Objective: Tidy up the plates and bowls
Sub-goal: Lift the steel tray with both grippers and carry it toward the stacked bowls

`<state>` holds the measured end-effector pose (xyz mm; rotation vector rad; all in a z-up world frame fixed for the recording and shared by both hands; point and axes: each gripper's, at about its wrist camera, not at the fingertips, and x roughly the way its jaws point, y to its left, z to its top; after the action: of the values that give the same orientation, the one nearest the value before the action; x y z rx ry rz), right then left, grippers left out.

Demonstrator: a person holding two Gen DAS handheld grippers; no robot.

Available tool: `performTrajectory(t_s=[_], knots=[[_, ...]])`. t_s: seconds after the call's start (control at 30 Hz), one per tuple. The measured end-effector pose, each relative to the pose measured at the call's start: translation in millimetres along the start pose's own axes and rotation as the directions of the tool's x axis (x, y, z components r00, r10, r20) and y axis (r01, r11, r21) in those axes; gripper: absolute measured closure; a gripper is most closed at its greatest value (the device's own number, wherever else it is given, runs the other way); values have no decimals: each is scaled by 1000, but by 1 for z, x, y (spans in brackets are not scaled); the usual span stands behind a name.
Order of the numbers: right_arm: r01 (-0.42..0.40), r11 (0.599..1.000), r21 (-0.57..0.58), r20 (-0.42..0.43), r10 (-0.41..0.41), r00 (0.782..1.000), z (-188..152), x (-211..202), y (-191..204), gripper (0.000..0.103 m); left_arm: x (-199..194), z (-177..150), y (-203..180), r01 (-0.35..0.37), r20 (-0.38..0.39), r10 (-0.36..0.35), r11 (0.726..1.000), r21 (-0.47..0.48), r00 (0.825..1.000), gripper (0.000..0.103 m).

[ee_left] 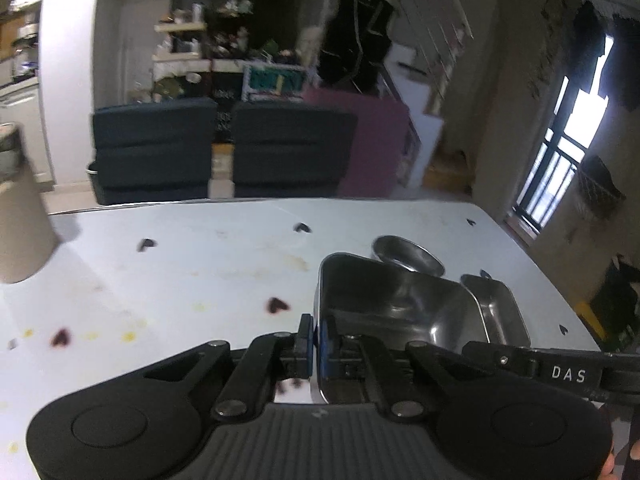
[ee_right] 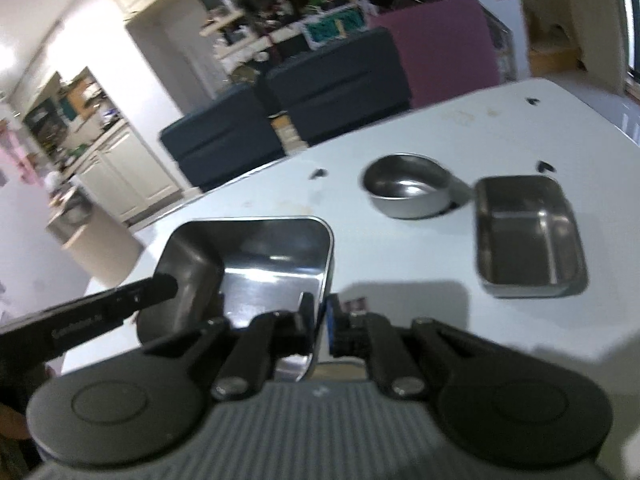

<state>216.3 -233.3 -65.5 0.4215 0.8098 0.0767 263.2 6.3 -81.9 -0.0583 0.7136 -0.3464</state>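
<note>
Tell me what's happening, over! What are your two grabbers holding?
Left tool shut on big steel tray's left rim. Right tool shut on its right rim. Round bowl and small tray sit on table ahead. Nothing blocking.

Pretty clearly somebody's home, an open-plan living and dining space rather than any lab or workshop. There's a pale table (ee_left: 180, 272) with little heart stickers (ee_left: 278, 305) and food stains on it, two dark blue armchairs (ee_left: 224, 148) right behind it, a messy alcove of shelves (ee_left: 224, 40) crammed with knick-knacks, and clothes hanging up by a barred window (ee_left: 560, 152). In the right wrist view you can also see off to the side into a kitchen with cream cabinets (ee_right: 120, 168) and cluttered counters, plus steel dishes (ee_right: 408, 192) sitting out on the table.
</note>
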Motion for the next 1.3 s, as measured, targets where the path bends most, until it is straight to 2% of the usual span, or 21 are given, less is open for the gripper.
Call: performTrajectory(t_s=[0.2,0.5,0.8,1.17,1.3], knots=[[-66,996,-62,-10,66,998,-21,-9,36,95,-43,-17,29,-62,27,63,998,-19,998,99],[-140,980,-143,-64,132,989,-40,4,87,95,-81,-40,75,-166,8,167,985,-52,986,99],[-212,956,-204,-161,181,970,-57,27,131,94,-100,-57,121,-253,-84,247,965,-72,965,99],[-220,937,-270,-264,148,953,-71,59,162,93,-88,-77,156,-309,-215,274,940,-148,937,99],[-214,937,-276,-289,131,948,-72,73,167,92,-78,-83,160,-324,-267,281,936,-135,922,98]])
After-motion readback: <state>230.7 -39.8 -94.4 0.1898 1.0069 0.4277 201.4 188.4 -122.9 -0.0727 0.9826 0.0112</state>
